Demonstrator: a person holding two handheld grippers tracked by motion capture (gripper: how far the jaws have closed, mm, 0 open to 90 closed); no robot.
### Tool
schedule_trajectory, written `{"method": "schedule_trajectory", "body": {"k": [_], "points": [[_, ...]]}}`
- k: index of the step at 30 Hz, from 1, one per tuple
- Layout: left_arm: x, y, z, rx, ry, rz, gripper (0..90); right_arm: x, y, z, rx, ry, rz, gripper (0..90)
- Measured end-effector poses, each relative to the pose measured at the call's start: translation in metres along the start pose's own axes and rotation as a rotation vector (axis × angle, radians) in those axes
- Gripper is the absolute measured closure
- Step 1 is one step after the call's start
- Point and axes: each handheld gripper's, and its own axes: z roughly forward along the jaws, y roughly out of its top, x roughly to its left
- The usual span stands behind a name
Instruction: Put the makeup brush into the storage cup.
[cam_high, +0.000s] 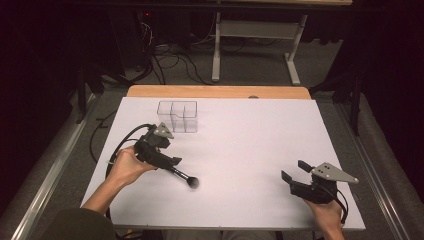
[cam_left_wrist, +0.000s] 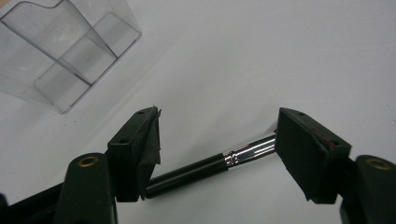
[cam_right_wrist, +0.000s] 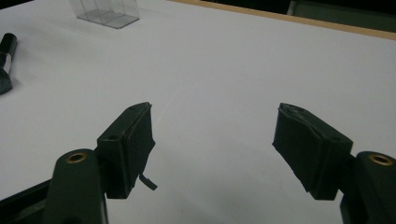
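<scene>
White table (cam_high: 240, 130): broad bare surface, edges well clear of the work; clear divided organizer (cam_high: 178, 116) standing near its far left. Left gripper (cam_left_wrist: 217, 140), jaws wide, straddles the lying makeup brush (cam_left_wrist: 201, 165) without pressing it; right gripper (cam_right_wrist: 212, 144) is open, holding nothing, well apart. Risk: closing along the brush's round, slick handle could squirt it sideways.

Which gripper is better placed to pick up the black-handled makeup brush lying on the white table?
The left gripper. Its open jaws already straddle the black-handled makeup brush, near the clear plastic organiser. The right gripper sits open at the table's far right, well away from the brush.
</scene>
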Motion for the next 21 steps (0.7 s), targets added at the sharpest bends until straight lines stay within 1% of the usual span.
{"method": "schedule_trajectory", "body": {"k": [2, 3, 4, 6, 8, 12, 14, 15, 17, 20, 21], "points": [[-0.001, 0.002, 0.001, 0.011, 0.002, 0.014, 30.7, 0.000, 0.000, 0.000, 0.001, 0.001, 0.002, 30.1], [-0.003, 0.003, 0.002, 0.030, 0.006, 0.032, 30.9, 0.000, 0.001, 0.000, -0.001, 0.003, -0.001, 30.2], [-0.003, 0.003, 0.002, 0.030, 0.006, 0.032, 31.0, 0.000, 0.001, 0.000, -0.001, 0.003, -0.001, 30.2], [-0.005, 0.005, 0.004, 0.053, 0.020, 0.048, 31.1, 0.001, 0.001, 0.000, 0.000, 0.006, -0.003, 30.2], [-0.006, 0.007, 0.006, 0.081, 0.017, 0.060, 30.3, 0.001, 0.000, 0.001, 0.004, 0.009, -0.007, 30.2], [-0.008, 0.009, 0.009, 0.092, 0.023, 0.069, 27.8, 0.000, 0.000, 0.001, 0.001, 0.008, -0.006, 30.2], [-0.008, 0.010, 0.010, 0.102, 0.030, 0.081, 27.7, 0.000, 0.001, 0.001, 0.002, 0.009, -0.006, 30.2], [-0.008, 0.011, 0.010, 0.114, 0.035, 0.094, 27.7, 0.001, 0.001, 0.001, 0.006, 0.012, -0.009, 30.3], [-0.008, 0.012, 0.010, 0.125, 0.036, 0.105, 27.6, 0.001, 0.000, 0.001, 0.007, 0.012, -0.012, 30.3], [-0.008, 0.012, 0.011, 0.133, 0.033, 0.114, 27.3, 0.001, 0.000, 0.001, 0.009, 0.014, 0.000, 30.3], [-0.008, 0.013, 0.012, 0.142, 0.032, 0.119, 27.4, 0.001, 0.000, 0.001, 0.008, 0.014, -0.006, 30.3]]}}
